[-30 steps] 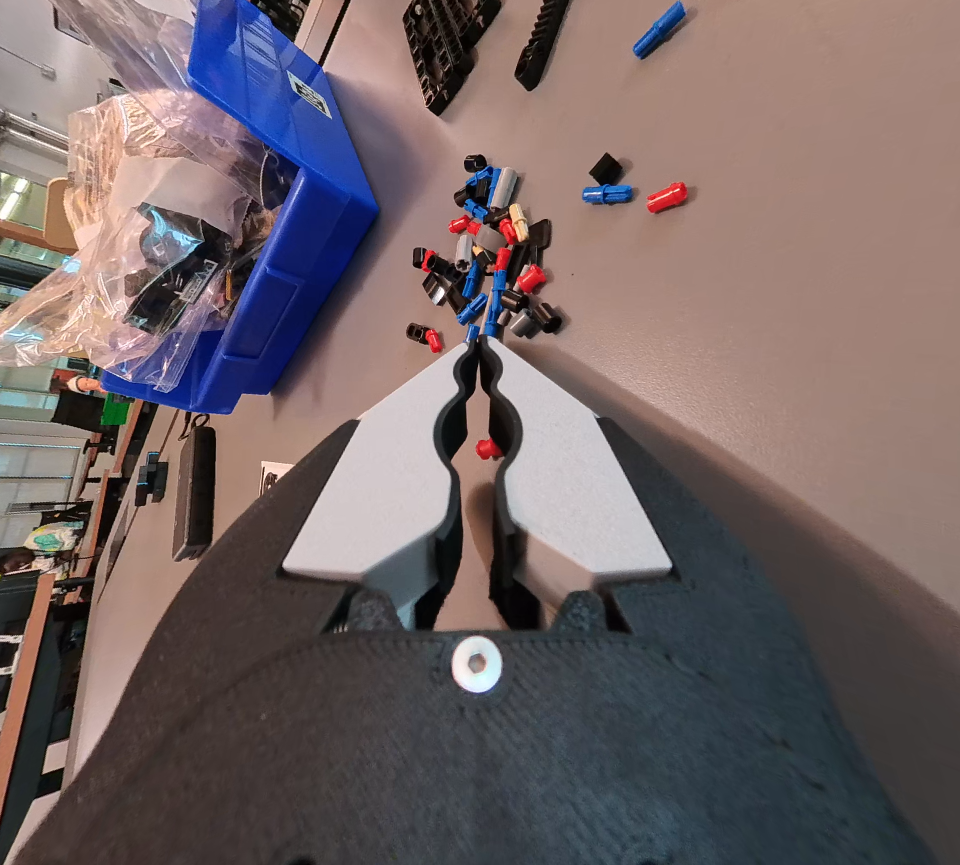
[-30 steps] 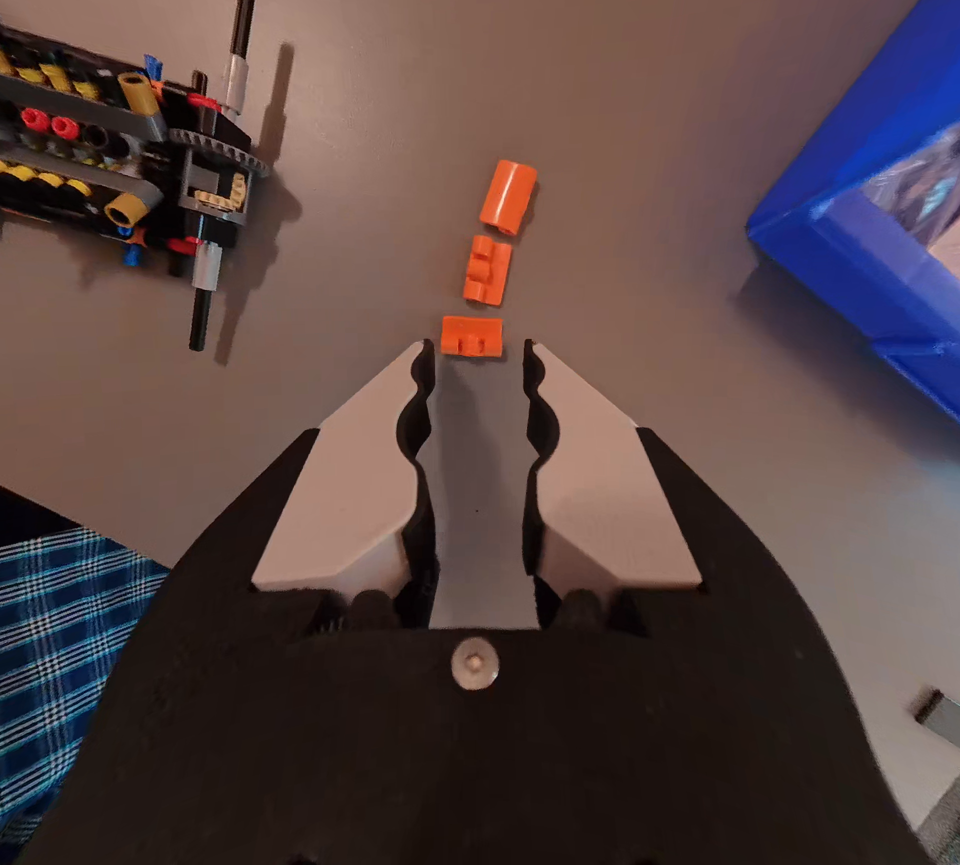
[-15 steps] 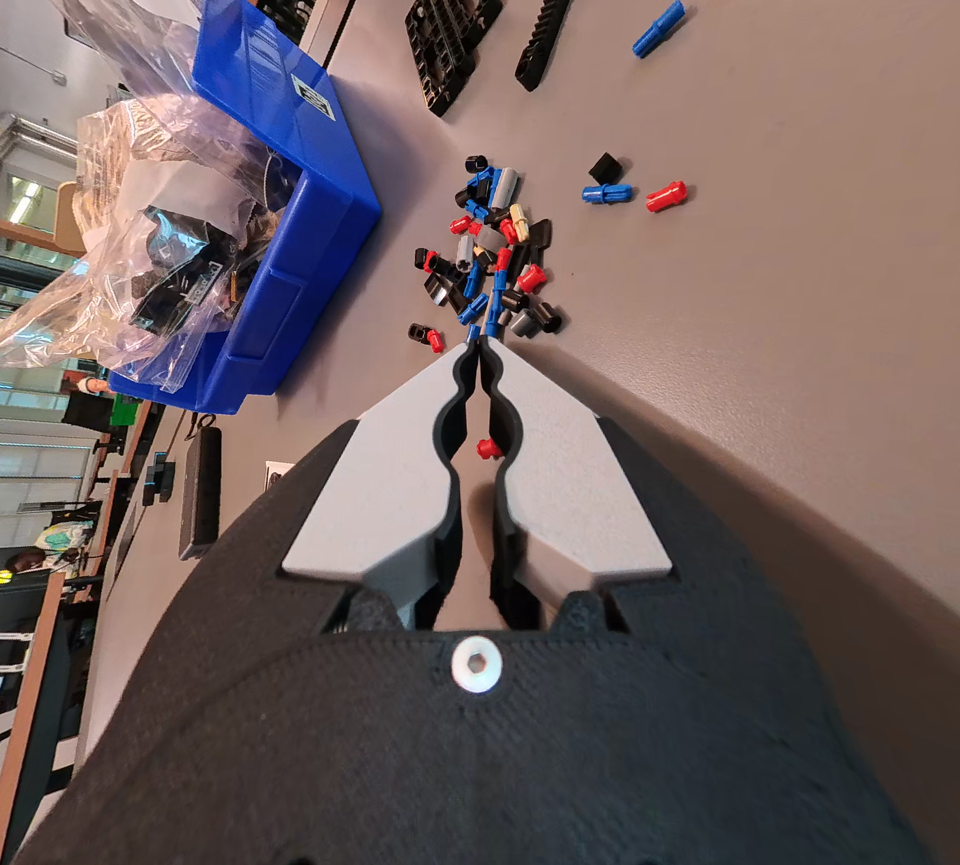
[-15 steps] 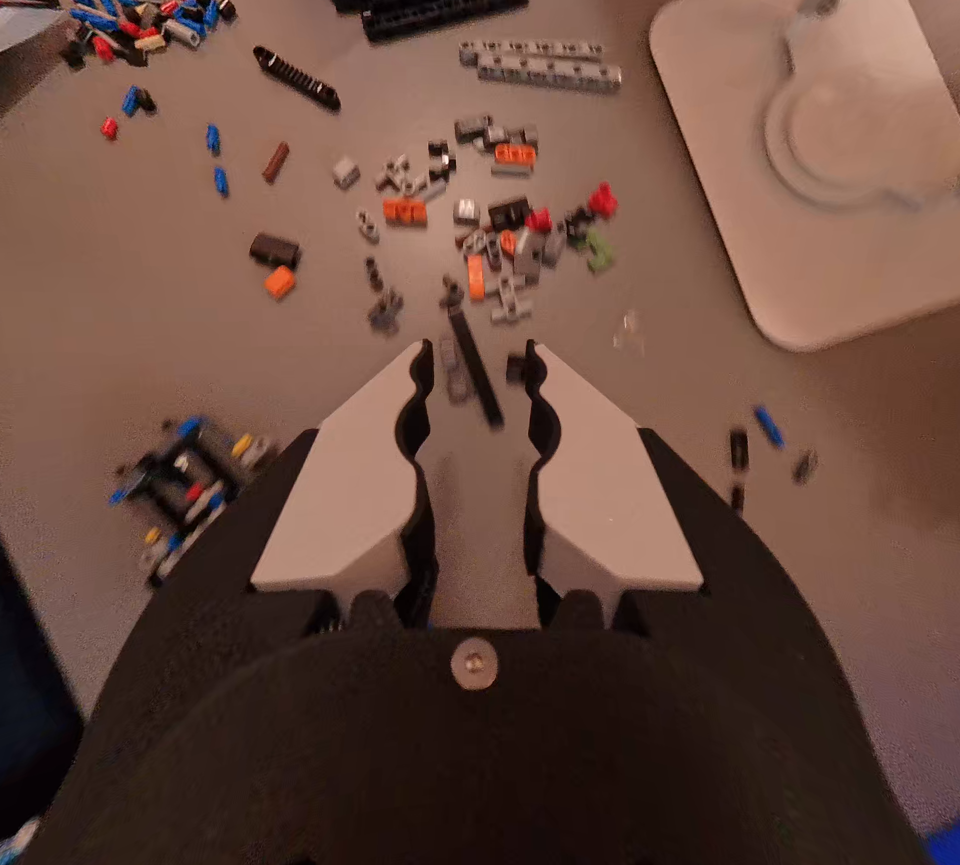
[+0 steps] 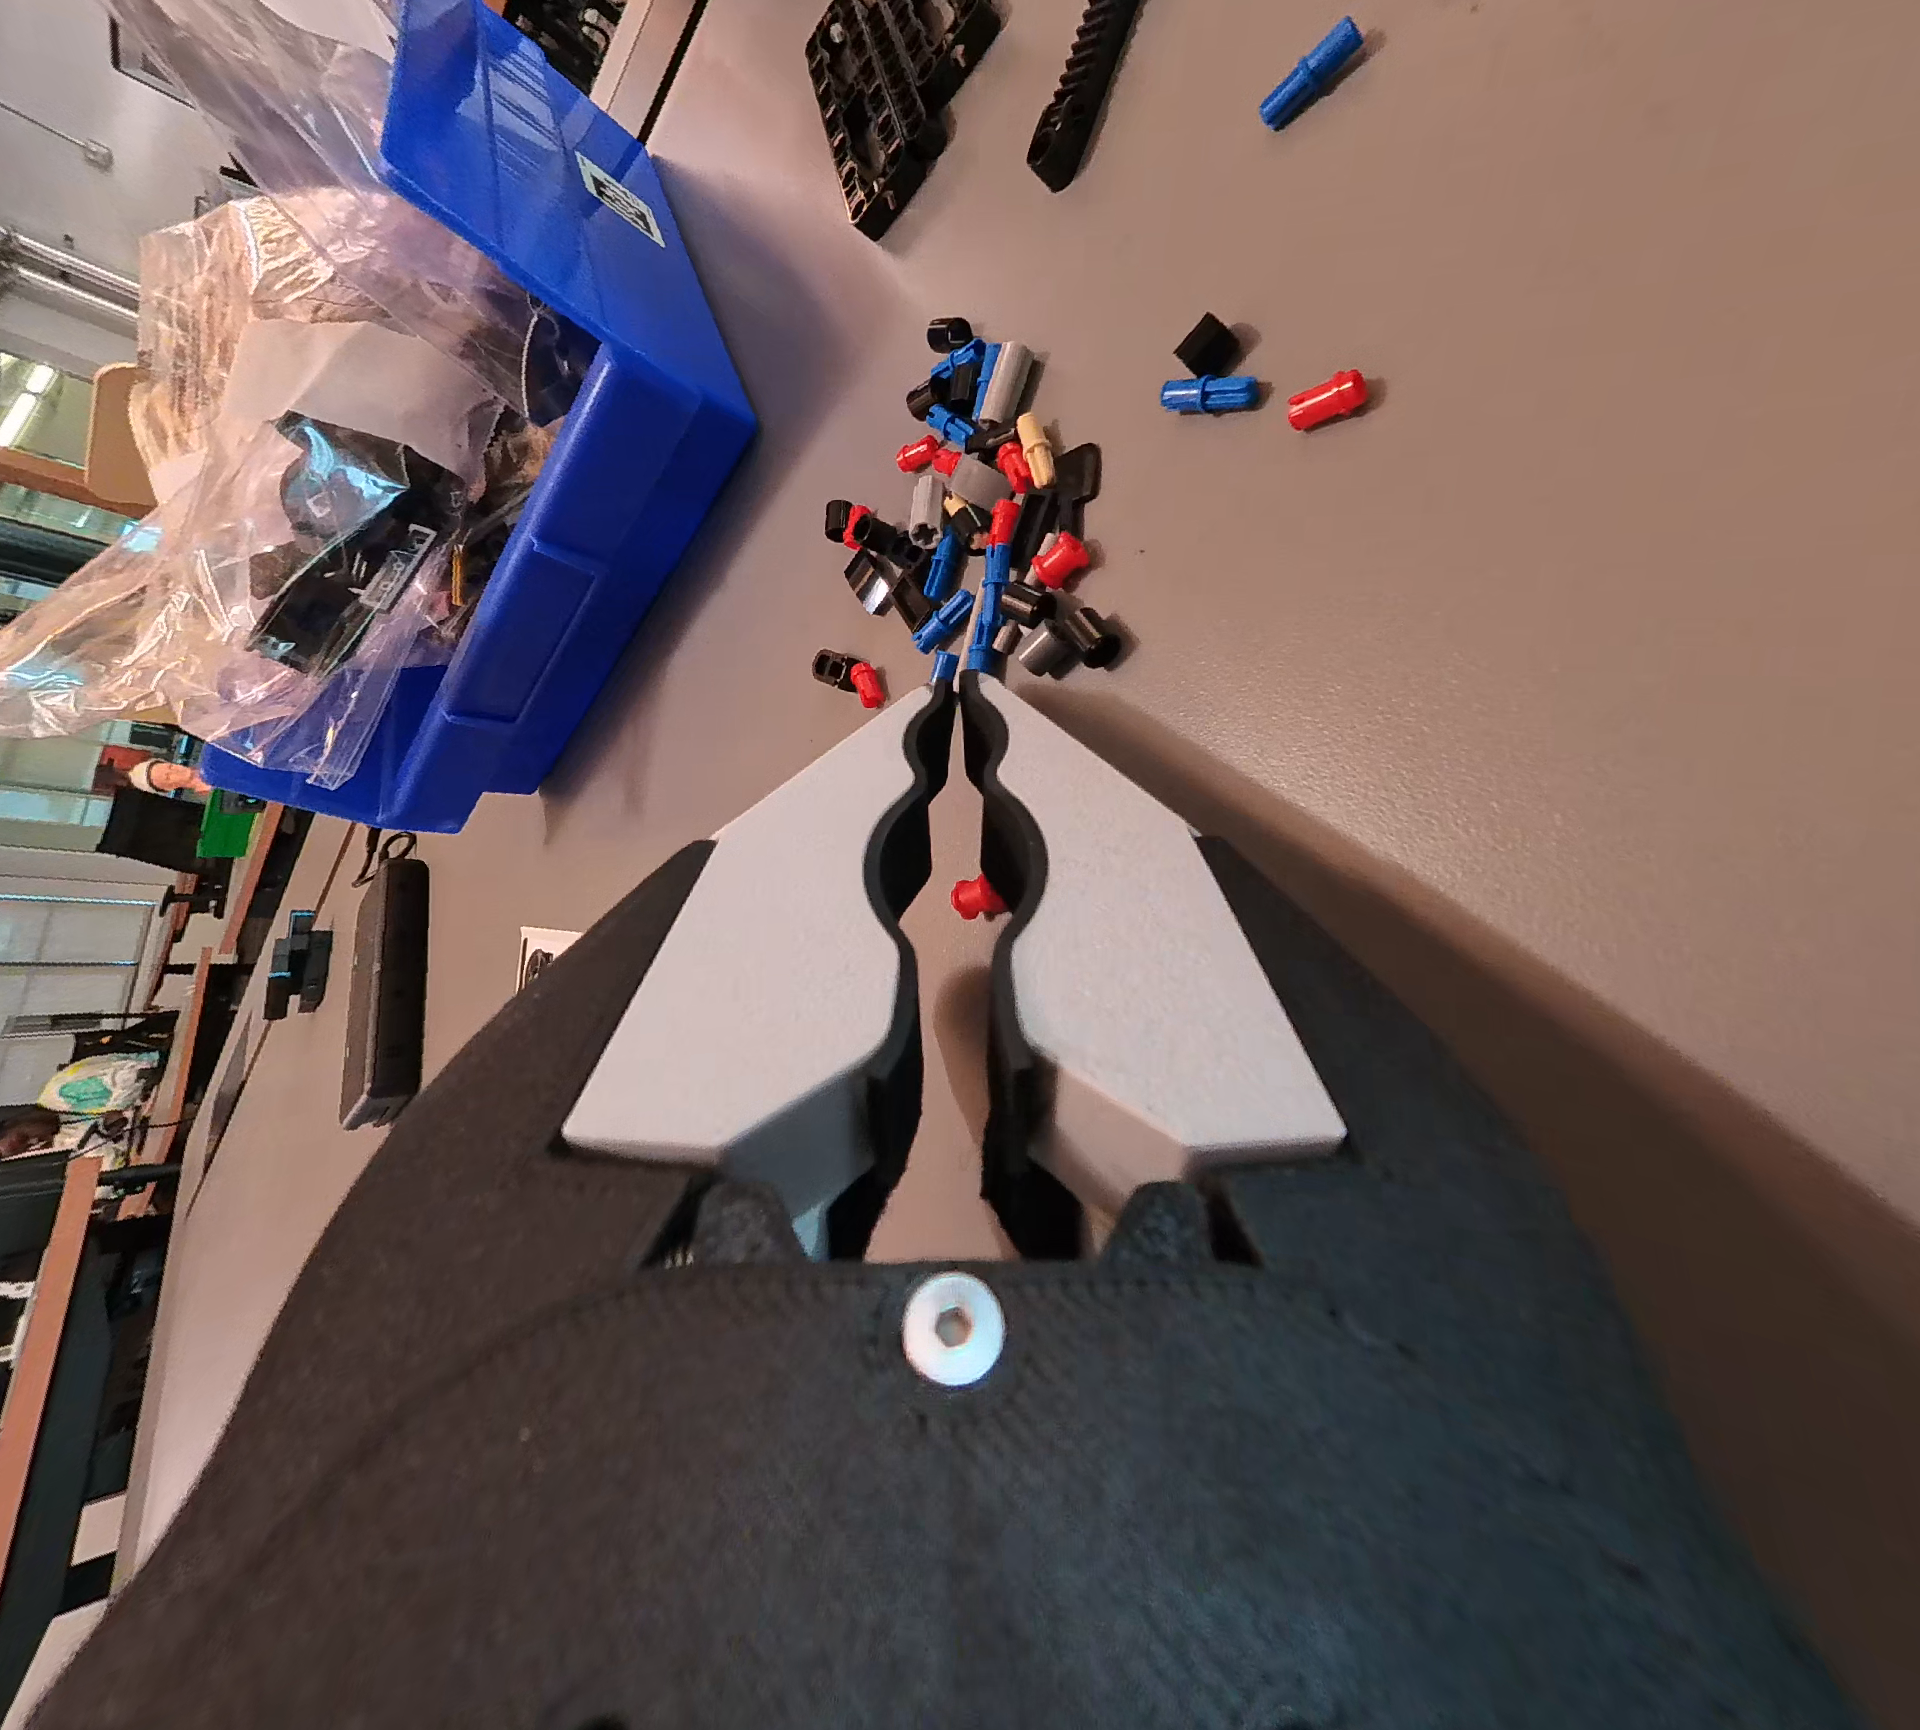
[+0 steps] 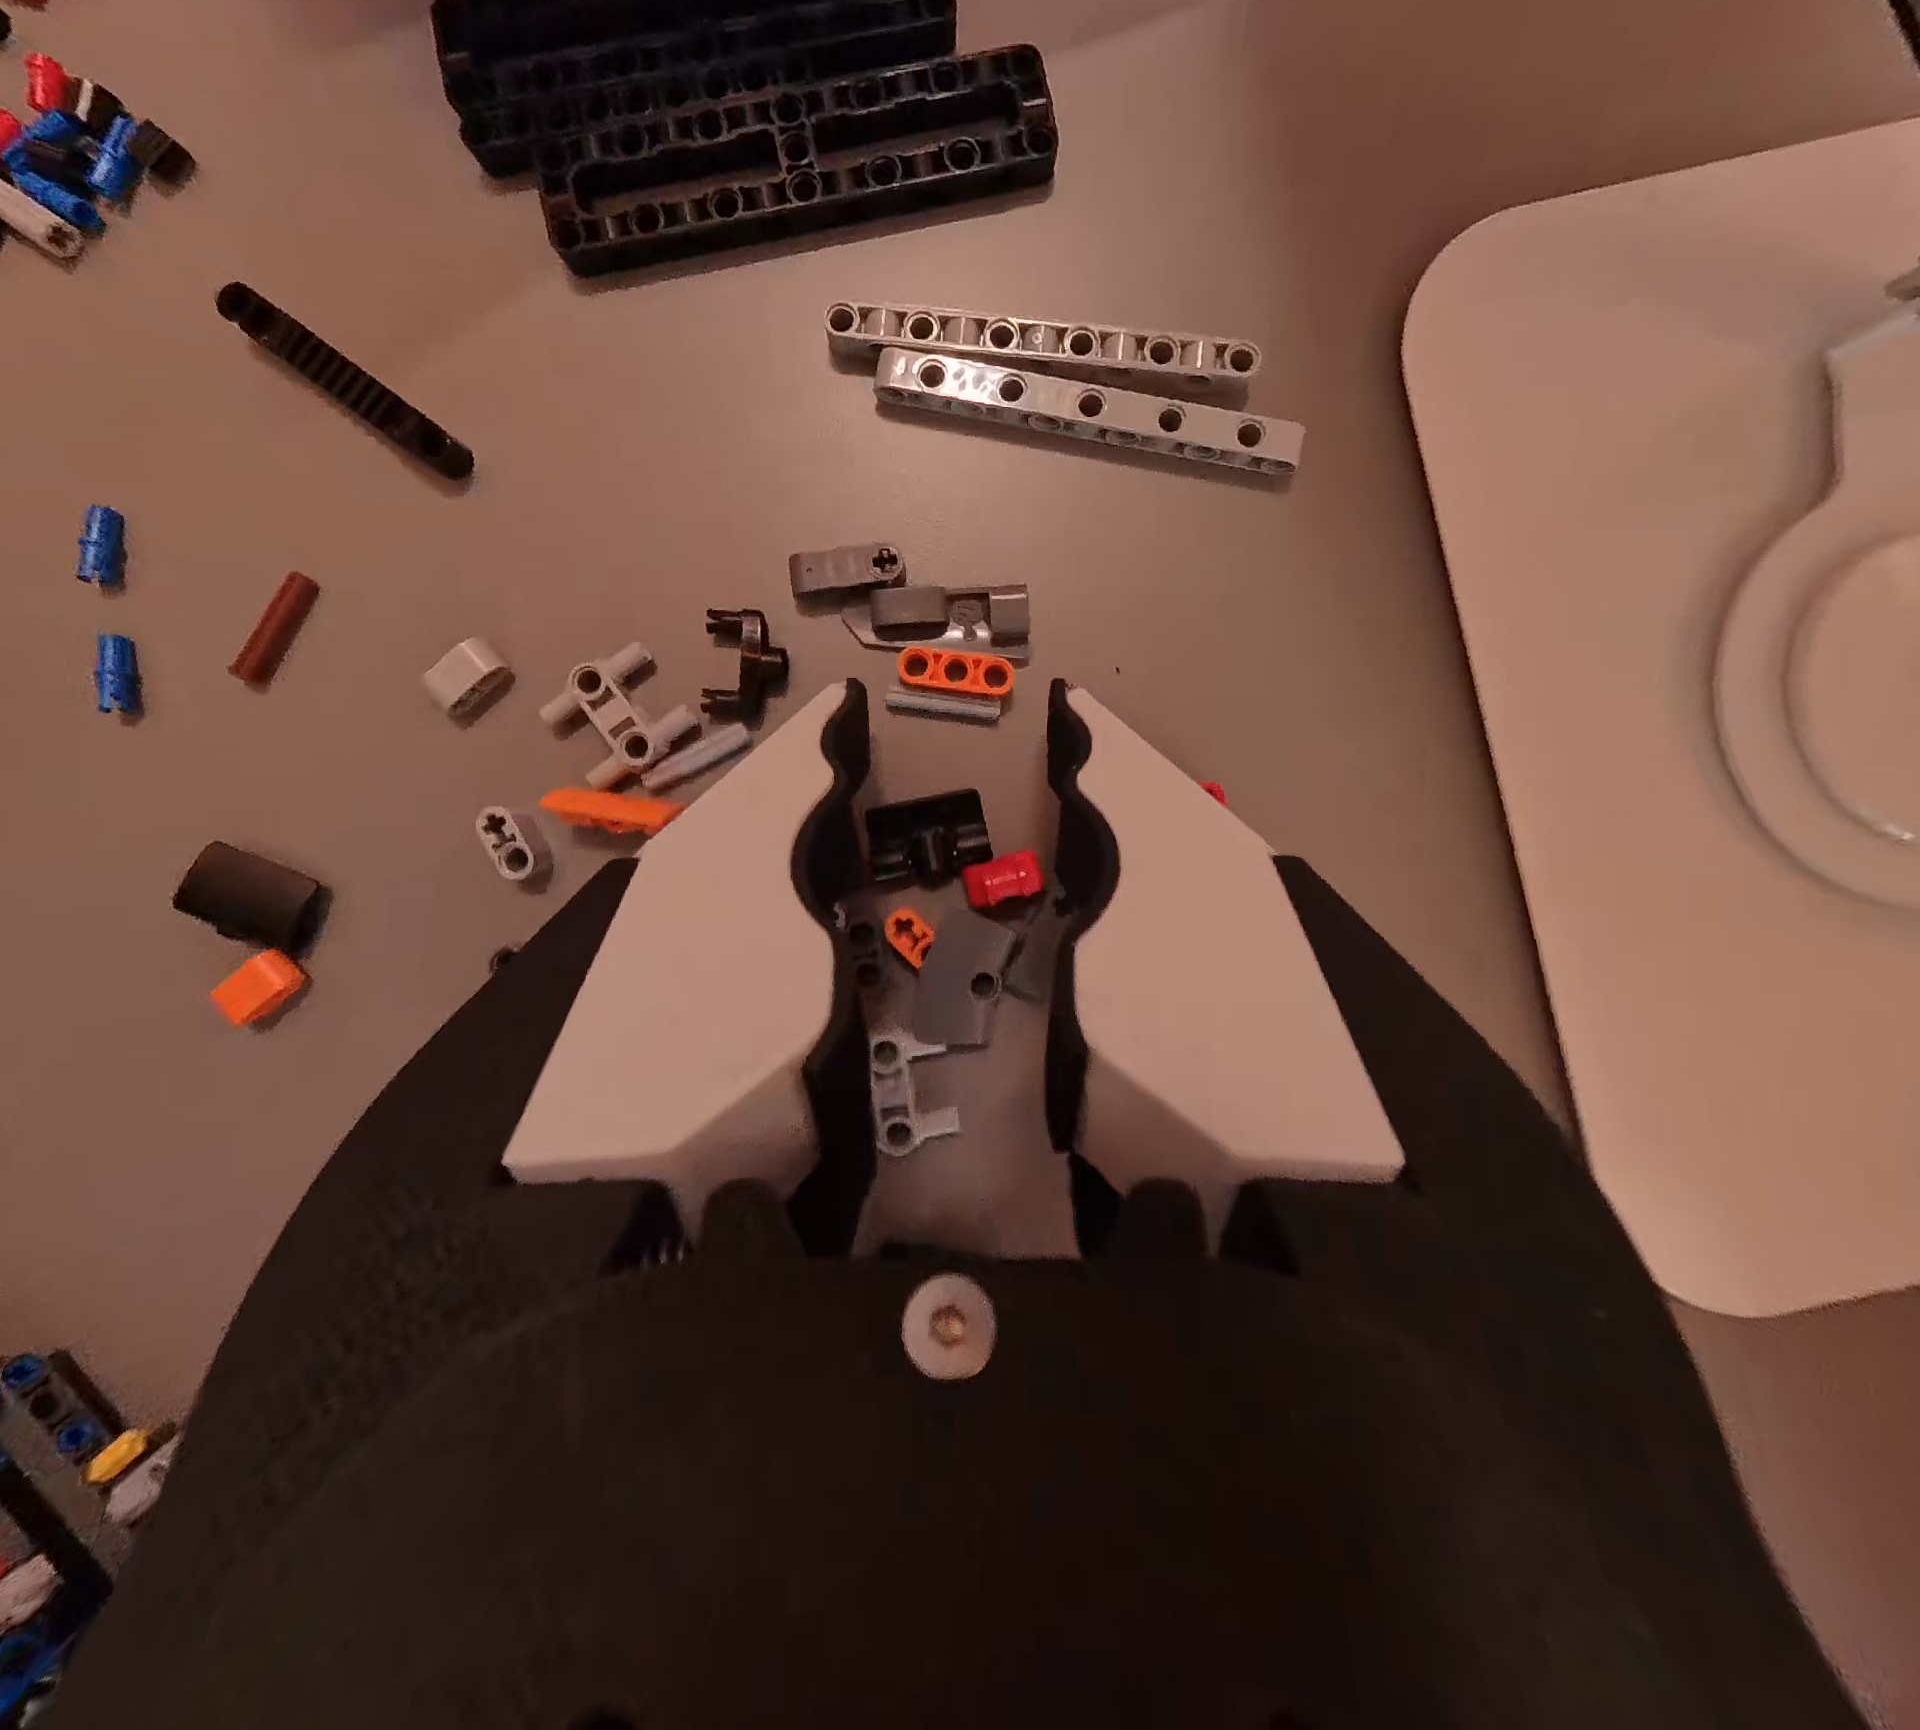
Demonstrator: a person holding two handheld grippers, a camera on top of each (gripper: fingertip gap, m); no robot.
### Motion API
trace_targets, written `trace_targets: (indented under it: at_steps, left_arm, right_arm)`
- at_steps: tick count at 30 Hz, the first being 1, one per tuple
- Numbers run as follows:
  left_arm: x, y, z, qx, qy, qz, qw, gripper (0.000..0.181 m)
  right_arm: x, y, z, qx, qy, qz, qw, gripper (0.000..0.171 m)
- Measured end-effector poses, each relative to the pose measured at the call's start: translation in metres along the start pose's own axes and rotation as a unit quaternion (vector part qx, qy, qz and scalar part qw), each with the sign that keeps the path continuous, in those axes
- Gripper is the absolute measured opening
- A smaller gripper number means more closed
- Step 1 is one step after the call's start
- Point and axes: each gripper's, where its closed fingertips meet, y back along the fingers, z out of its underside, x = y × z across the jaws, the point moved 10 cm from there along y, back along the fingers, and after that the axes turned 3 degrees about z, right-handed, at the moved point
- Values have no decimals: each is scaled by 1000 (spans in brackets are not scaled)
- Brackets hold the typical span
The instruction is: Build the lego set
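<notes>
The right gripper (image 6: 954, 693) is wide open above a heap of small pieces, near the orange bar (image 6: 954, 670). The left gripper (image 5: 956, 693) is pinched closed, empty, by the pin pile (image 5: 982, 501). These bits look light, hard and slippery, so grab the bar across its long flat sides.

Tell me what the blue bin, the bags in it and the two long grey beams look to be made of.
Blue bin: rigid moulded plastic, semi-gloss; smooth walls show soft highlights.
Bags: thin clear plastic film; crinkled, see-through, glinting.
Grey beams: hard plastic, probably; uniform light grey, crisp round holes, slight sheen.
</notes>
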Motion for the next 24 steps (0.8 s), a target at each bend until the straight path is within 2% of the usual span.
trace_targets:
  at_steps: [5, 9, 15, 20, 24]
  left_arm:
    - [0, 0, 0, 0, 2, 2, 1000, 0]
    - [1, 0, 0, 0, 2, 2, 1000, 0]
    - [2, 0, 0, 1, 1, 2, 1000, 0]
    - [2, 0, 0, 1, 2, 2, 1000, 0]
    - [2, 0, 0, 1, 2, 3, 1000, 0]
  right_arm:
    - [0, -8, -3, -13, -5, -4, 1000, 30]
    - [1, -14, -3, -14, -9, -7, 1000, 22]
    - [8, -9, -3, -1, -22, -24, 999, 20]
    - [16, 14, -4, 29, -39, -28, 998, 20]
    - [15, 56, 6, 56, -44, -20, 997, 20]
